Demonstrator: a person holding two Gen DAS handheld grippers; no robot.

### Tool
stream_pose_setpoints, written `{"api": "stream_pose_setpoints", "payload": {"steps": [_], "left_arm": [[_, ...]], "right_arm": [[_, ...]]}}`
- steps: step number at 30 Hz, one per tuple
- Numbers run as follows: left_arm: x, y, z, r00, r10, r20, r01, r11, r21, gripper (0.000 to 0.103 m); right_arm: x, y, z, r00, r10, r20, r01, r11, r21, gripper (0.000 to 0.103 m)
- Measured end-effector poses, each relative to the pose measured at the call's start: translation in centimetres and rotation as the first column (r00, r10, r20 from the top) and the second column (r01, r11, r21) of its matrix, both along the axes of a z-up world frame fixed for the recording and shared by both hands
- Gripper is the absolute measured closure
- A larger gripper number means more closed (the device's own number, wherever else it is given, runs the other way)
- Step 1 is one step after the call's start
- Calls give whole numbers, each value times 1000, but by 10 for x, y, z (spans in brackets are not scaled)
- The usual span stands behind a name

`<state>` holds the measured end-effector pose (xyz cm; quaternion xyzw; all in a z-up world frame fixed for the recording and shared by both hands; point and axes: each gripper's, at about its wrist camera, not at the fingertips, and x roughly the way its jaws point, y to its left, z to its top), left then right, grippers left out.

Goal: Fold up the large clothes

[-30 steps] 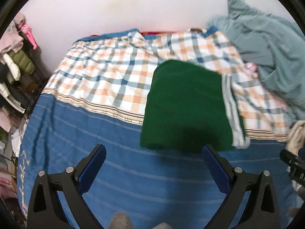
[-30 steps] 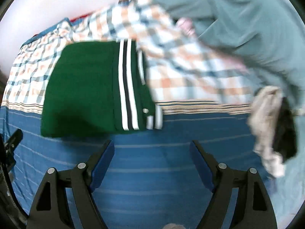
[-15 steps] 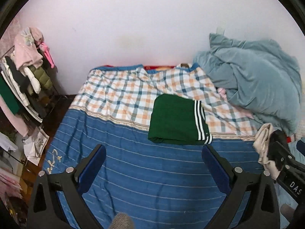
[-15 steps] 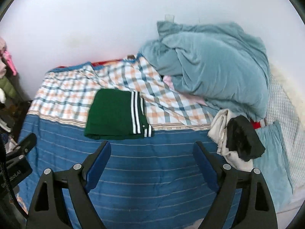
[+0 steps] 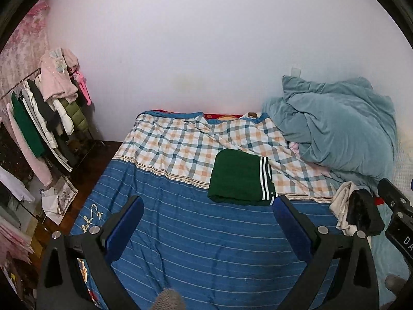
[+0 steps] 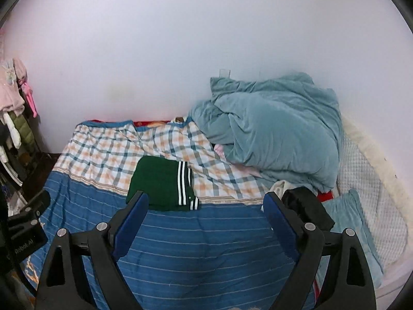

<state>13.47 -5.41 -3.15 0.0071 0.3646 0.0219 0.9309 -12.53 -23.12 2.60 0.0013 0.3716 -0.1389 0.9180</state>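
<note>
A dark green garment with white stripes lies folded into a neat rectangle on the bed, across the line between the checked sheet and the blue striped cover. It also shows in the right wrist view. My left gripper is open and empty, held well back above the blue cover. My right gripper is open and empty too, also back from the garment.
A rumpled teal duvet is heaped at the back right. A cream and black bundle of clothes lies at the right edge. A clothes rack stands on the left beside the bed. A teal pillow lies at far right.
Both grippers have pulled far back and up from the folded green garment, which now looks small and lies untouched. Both stayed open.
</note>
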Motion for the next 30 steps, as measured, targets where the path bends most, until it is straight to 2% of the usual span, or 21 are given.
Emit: {"api": "stream_pose_setpoints", "payload": {"steps": [6,12,30], "left_arm": [[-20,-5,17,999,-18,49,17,1000,15,1],[-31,-8,24,998,-26,63,25,1000,6,1],[-43,-10,32,997,-35,67,35,999,-3,1]], "right_arm": [[-25,-3,21,1000,20,19,-20,1000,-1,10],[-38,-5,33,999,25,39,-25,1000,-2,10],[-51,-17,40,998,34,49,-34,999,-3,9]]}}
